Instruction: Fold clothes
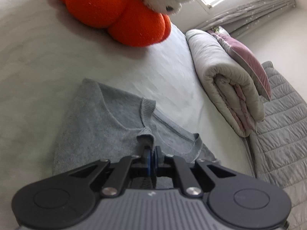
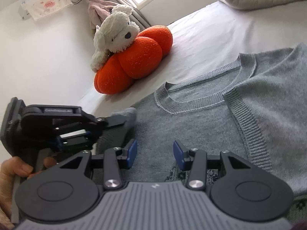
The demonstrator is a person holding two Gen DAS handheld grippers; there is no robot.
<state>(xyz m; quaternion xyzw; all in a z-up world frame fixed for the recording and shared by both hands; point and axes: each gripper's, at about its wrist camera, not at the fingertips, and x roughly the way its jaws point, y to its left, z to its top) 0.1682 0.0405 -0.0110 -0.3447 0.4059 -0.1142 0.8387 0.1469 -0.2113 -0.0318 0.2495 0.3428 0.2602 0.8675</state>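
A light grey knitted sweater (image 2: 201, 118) lies on the white bed (image 2: 203, 28), neckline towards the pumpkin cushion, its right sleeve folded across the body. My left gripper (image 1: 153, 154) is shut on a pinched fold of the sweater (image 1: 107, 118), which bunches up just past its blue pads. From the right wrist view, the left gripper (image 2: 122, 121) comes in from the left at the sweater's edge, a hand on its handle. Over the sweater's lower body my right gripper (image 2: 155, 154) stands open, with only flat cloth beneath its blue pads (image 2: 132, 153).
An orange pumpkin cushion (image 2: 132, 61) with a white plush dog (image 2: 113, 36) on it sits at the bed's far side by the wall. A rolled grey quilt (image 1: 226, 80) and a pink pillow (image 1: 247, 61) lie along the bed's right side, beside a quilted grey cover (image 1: 280, 126).
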